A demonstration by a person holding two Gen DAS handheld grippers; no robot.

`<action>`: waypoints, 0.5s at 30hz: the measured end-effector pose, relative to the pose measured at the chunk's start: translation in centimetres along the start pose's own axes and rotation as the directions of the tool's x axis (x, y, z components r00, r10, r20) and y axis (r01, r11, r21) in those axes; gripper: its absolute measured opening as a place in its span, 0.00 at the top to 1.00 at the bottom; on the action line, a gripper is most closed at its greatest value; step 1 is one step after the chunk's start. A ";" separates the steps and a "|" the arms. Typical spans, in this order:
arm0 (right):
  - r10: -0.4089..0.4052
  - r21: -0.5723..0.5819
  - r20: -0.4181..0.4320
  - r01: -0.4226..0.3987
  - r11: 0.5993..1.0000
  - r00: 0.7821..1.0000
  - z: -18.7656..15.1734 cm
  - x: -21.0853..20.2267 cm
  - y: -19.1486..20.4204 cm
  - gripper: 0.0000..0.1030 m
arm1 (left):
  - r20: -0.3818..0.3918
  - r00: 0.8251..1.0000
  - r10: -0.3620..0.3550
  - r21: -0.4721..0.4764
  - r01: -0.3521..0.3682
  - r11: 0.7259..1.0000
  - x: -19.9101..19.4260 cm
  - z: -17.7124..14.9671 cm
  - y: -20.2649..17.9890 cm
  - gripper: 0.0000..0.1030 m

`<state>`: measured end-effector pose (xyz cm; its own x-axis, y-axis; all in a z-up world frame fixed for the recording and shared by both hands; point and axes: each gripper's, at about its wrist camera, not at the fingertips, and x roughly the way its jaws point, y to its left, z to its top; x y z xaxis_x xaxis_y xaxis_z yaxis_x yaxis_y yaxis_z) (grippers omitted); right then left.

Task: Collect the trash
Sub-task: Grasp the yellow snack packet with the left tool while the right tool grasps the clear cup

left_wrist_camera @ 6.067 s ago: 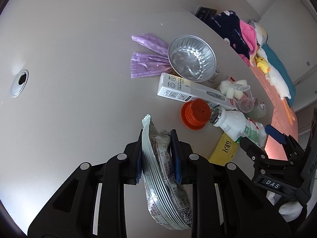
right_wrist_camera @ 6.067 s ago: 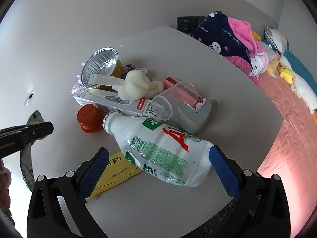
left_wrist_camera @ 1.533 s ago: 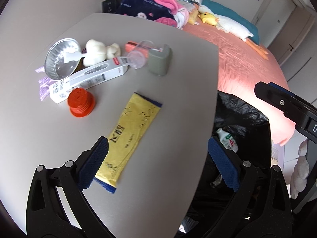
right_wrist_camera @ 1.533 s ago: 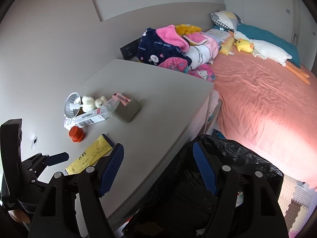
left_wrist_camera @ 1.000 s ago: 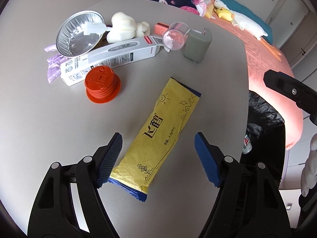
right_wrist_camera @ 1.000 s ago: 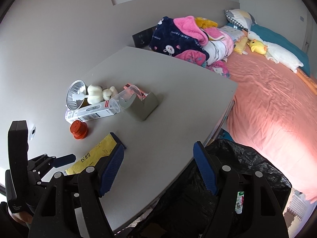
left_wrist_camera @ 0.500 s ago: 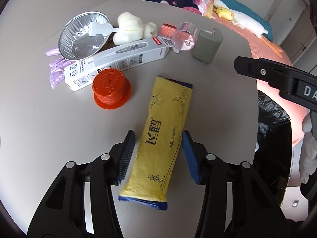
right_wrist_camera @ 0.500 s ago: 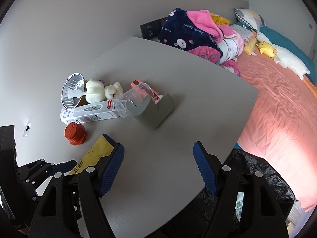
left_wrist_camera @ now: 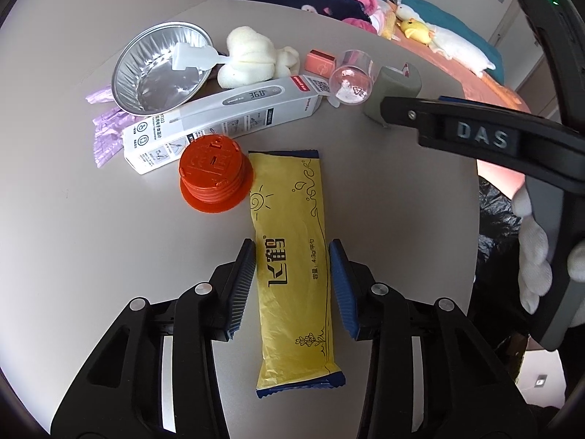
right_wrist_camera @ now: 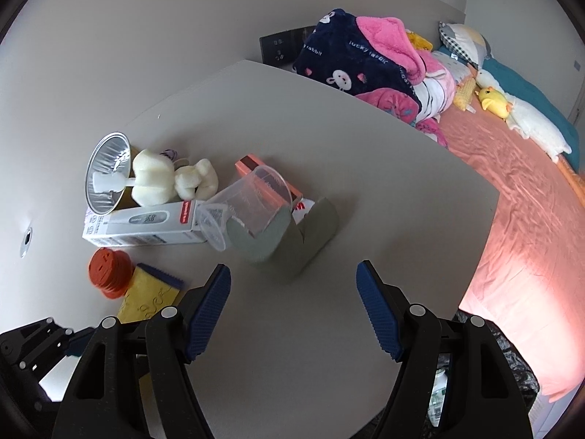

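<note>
Change: the left claw point(left_wrist_camera: 289, 285) has dropped over the yellow packet point(left_wrist_camera: 292, 256) and narrowed since a moment ago; the right claw point(right_wrist_camera: 292, 311) has swung back from the bag toward the surface point(right_wrist_camera: 365, 168).
Left view, claw: spread, jaws just either side of the packet's middle, not yet clearly pinching it.
Left view, packet: flat on the surface, lengthwise between the jaws, top end just beside the orange cap point(left_wrist_camera: 214, 175).
Left view, meaning: the packet looks like the next trash item; closing should take it.
Left view, surroundings: thermometer box point(left_wrist_camera: 223, 119), foil bowl point(left_wrist_camera: 161, 69), foam lump point(left_wrist_camera: 252, 58) and clear cup point(left_wrist_camera: 351, 80) sit beyond, well clear of the grip.
Right view, claw: spread wide, holding nothing, above bare surface.
Right view, ahead: grey holder point(right_wrist_camera: 289, 234) and cup nearest the jaws.
Right view, bag: black trash bag point(right_wrist_camera: 512, 369) below the surface edge, beside the bed point(right_wrist_camera: 530, 190).
</note>
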<state>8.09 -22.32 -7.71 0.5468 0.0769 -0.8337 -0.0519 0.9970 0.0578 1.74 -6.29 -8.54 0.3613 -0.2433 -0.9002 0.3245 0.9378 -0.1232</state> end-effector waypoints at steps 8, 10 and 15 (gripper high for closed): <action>-0.015 0.000 0.010 0.015 1.000 1.000 1.0 1.0 -0.2 0.60 | 0.015 0.998 -0.056 -0.052 0.057 0.997 -0.2 -0.2 1.1 0.73; -0.004 0.014 0.018 0.004 1.000 1.000 1.0 0.8 -0.5 0.64 | 0.014 0.997 -0.078 -0.067 0.078 0.995 -0.3 -0.2 1.2 0.79; 0.046 0.061 0.028 -0.047 0.997 0.999 0.8 -0.2 -1.5 0.66 | 0.017 0.994 -0.105 -0.094 0.106 0.990 -0.5 -0.2 1.3 0.82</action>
<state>8.75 -23.86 -7.21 0.5668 0.1227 -0.8147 -0.0271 0.9911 0.1305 1.76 -4.93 -8.35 0.3400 -0.3446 -0.8750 0.2775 0.9258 -0.2567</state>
